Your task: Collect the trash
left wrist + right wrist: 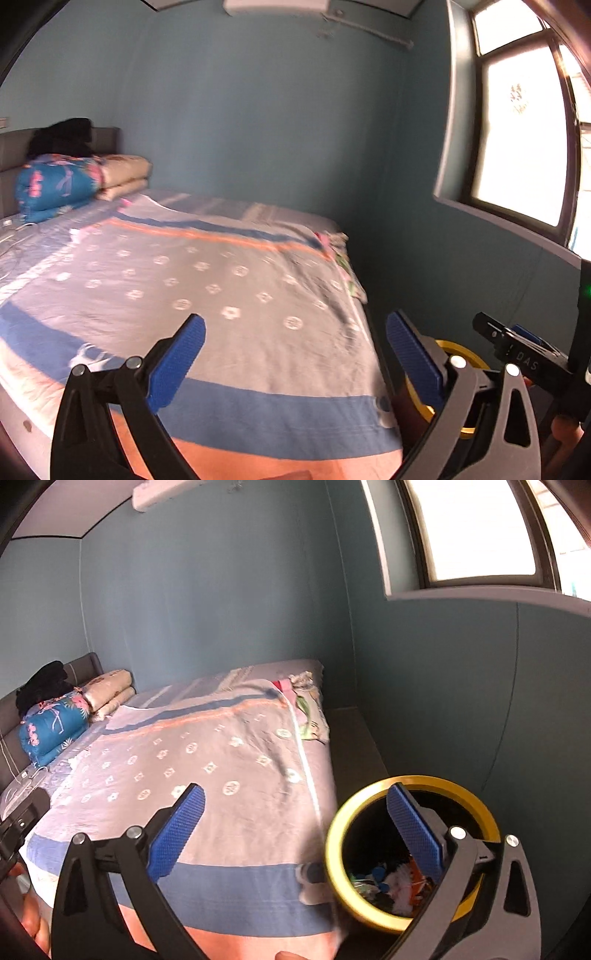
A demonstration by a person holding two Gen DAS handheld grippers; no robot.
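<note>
Stood on the floor at the bed's foot corner, against the teal wall (229, 590): a round trash bin (369, 910) with a bright yellow rim and a dark inside. Held a jumble of scraps at the bottom (388, 882), white, blue, green and orange, too mixed to name. Showed in the left wrist view only as a slice of yellow rim (467, 356) behind the right-hand finger.

Read "DAS" in pale letters on the black body of the right tool, seen from the left wrist view; nothing else legible.

Hung wide open above the foot of the bed (221, 295), the left tool (295, 363), blue pads well apart, gripping nothing, touching nothing. Hung spread just as wide, the right tool (295, 843), left pad over the grey flowered bedspread (207, 775), right pad (413, 834) over the bin's mouth, empty too.

Lay at the head of the bed: a folded blue floral quilt (51, 727), beige folded bedding (110, 692) beside it, dark clothing (40, 685) heaped on top against the headboard. Glared white on the right, a window (517, 147).
</note>
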